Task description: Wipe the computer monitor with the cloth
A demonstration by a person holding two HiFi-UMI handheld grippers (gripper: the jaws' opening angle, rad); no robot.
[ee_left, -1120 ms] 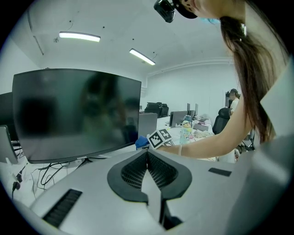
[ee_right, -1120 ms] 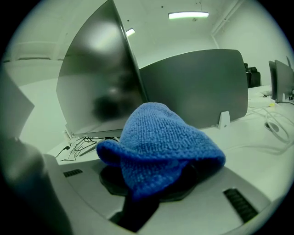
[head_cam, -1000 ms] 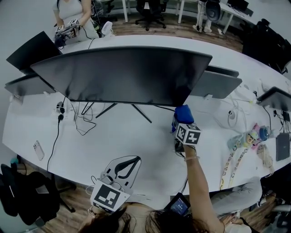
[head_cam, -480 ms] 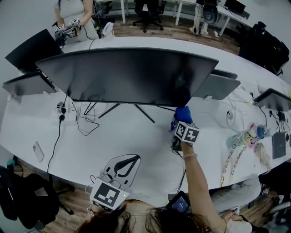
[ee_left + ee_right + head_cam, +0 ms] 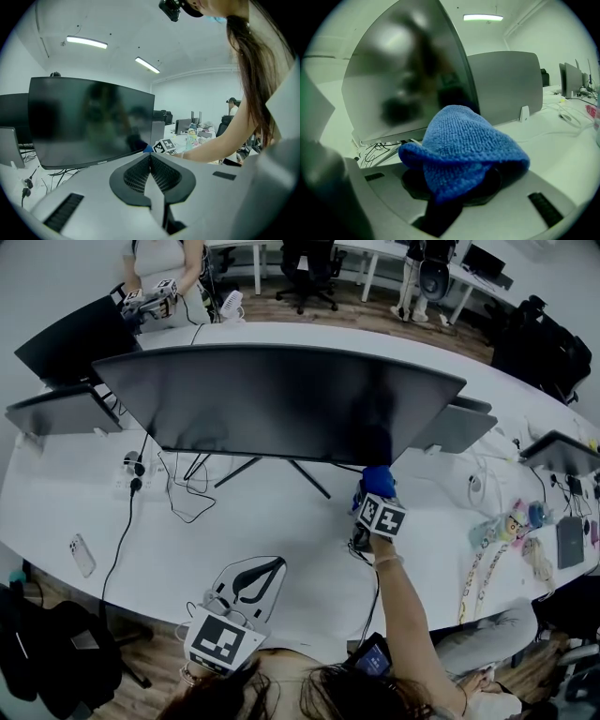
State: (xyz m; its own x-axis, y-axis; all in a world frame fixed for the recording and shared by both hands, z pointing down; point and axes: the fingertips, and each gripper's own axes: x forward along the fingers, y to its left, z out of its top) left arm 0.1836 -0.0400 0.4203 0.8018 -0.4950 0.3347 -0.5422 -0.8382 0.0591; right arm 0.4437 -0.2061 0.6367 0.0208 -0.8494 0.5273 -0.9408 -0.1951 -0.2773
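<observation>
A wide dark monitor (image 5: 272,399) stands on the white desk (image 5: 281,521), its screen facing me. My right gripper (image 5: 373,491) is shut on a blue cloth (image 5: 379,477) and holds it at the screen's lower right corner. In the right gripper view the cloth (image 5: 459,145) bulges over the jaws with the monitor (image 5: 408,70) just beyond. My left gripper (image 5: 251,583) hangs near the desk's front edge, shut with nothing in it. From the left gripper view the monitor (image 5: 89,119) is seen ahead, with the right gripper's marker cube (image 5: 164,146) beside it.
Cables (image 5: 178,488) and a power strip (image 5: 131,470) lie under the monitor's stand. A phone (image 5: 81,554) rests at the desk's left. Lanyards and small toys (image 5: 511,526) clutter the right side. Other monitors (image 5: 56,338) stand behind, and another person (image 5: 159,268) holds grippers at the far side.
The head view has shifted a little, so the monitor sits slightly right and lower in frame. The right gripper with the cloth stays by the screen's lower right corner. The left gripper has held still.
</observation>
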